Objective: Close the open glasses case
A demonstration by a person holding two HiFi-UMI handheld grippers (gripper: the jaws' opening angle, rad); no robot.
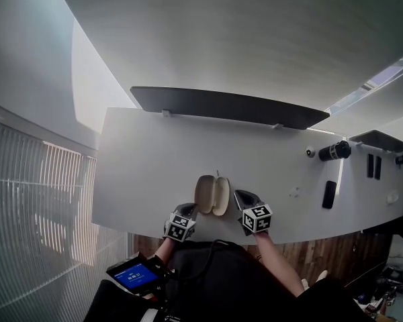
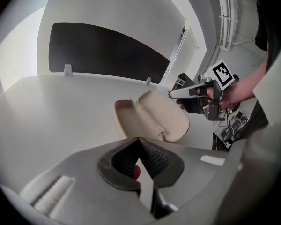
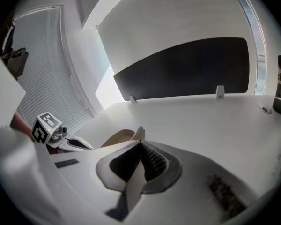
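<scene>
- Grippers flank the target: your left gripper (image 1: pixel 190 208) and right gripper (image 1: pixel 238 195) sit by the near edge of the white table (image 1: pixel 141 153), one on each side of the beige oval hard-shell glasses case (image 1: pixel 212 194), seemingly poised to fold its halves together.
- Both pairs of jaws are closed, tips meeting with nothing between them, which probably suits nudging rather than gripping.
- The case lies wide open, two shallow halves side by side, hinged down the middle, with no glasses visible inside.
</scene>
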